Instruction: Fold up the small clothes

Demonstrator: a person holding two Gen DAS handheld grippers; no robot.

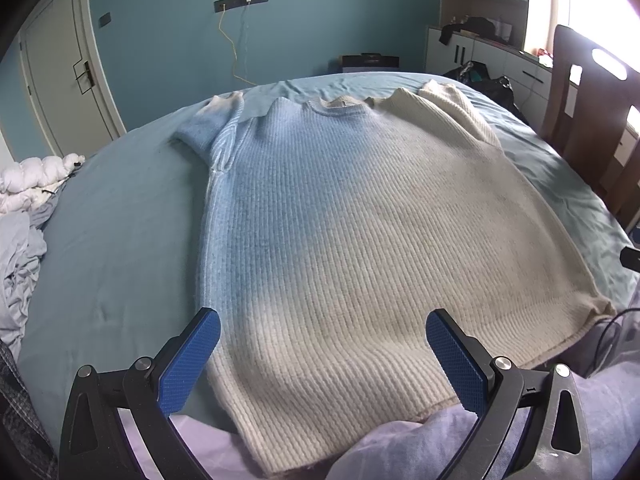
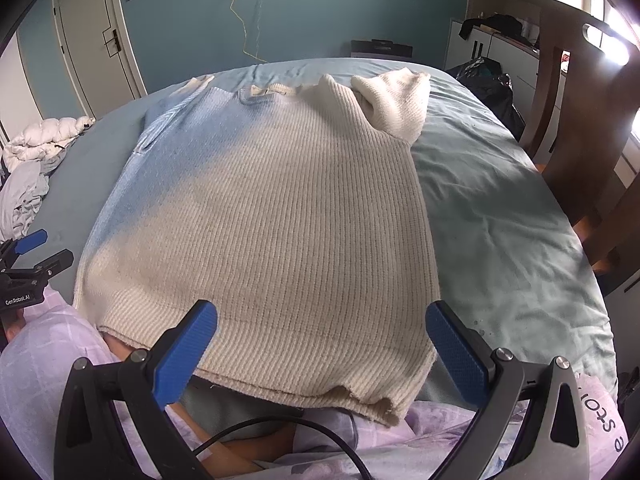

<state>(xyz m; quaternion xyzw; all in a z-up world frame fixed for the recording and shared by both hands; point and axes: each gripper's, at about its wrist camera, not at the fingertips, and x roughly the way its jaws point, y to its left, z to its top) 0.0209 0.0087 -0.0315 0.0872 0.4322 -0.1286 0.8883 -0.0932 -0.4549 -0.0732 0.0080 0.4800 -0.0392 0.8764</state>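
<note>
Sweater (image 1: 340,220) – ribbed knit, blue fading to cream – lies flat on the bed w/ teal sheet (image 1: 120,240), neckline at the far end, hem nearest the grippers and hanging a bit over the near edge.

Left gripper (image 1: 322,348): jaws spread wide, nothing between them, hovering just above the hem, blue pads (image 1: 192,364) either side of the sweater's left-centre part. Right gripper (image 2: 322,344): also spread, empty, over the hem near the right corner; hem corner curls just below it.

Ahead of left gripper: blue sleeve (image 1: 208,128) bunched at the far left shoulder. Ahead of right gripper: cream sleeve (image 2: 394,100) folded near the right shoulder.

Below the grippers: person's lilac-patterned clothing (image 2: 48,360), black cable (image 2: 280,432). Far left: white puffy jacket (image 1: 32,180), crumpled bedding. Beyond the bed: teal wall, door (image 1: 60,72), cabinets on the right.
</note>
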